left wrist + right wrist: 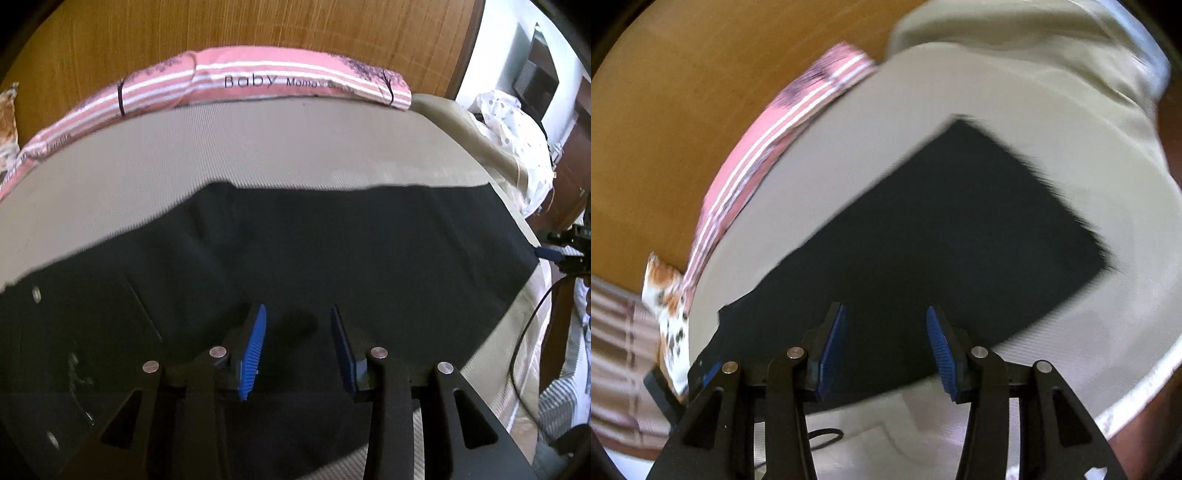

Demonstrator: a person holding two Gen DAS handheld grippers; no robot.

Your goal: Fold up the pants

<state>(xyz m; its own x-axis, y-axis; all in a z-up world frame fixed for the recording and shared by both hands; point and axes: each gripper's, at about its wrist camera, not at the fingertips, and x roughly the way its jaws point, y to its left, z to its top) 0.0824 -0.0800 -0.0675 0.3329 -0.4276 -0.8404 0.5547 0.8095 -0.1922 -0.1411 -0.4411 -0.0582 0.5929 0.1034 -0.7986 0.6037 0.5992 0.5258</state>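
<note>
The black pants [332, 251] lie flat on the grey mat [258, 155], stretched from the left edge to the mat's right side. My left gripper [298, 310] hovers over their middle, open, with nothing between its blue pads [255, 350]. The right wrist view is blurred. There the pants [942, 221] form a long dark strip running from lower left to upper right. My right gripper [884, 310] stands open above their near part, holding nothing. In the left wrist view its blue fingertip shows at the pants' right end [550, 254].
A rolled pink striped cloth [258, 81] lies along the mat's far edge against a wooden headboard [221, 26]. Beige bedding [491, 155] and white dotted fabric [513, 125] sit at the right. A black cable [528, 325] hangs by the mat's right edge.
</note>
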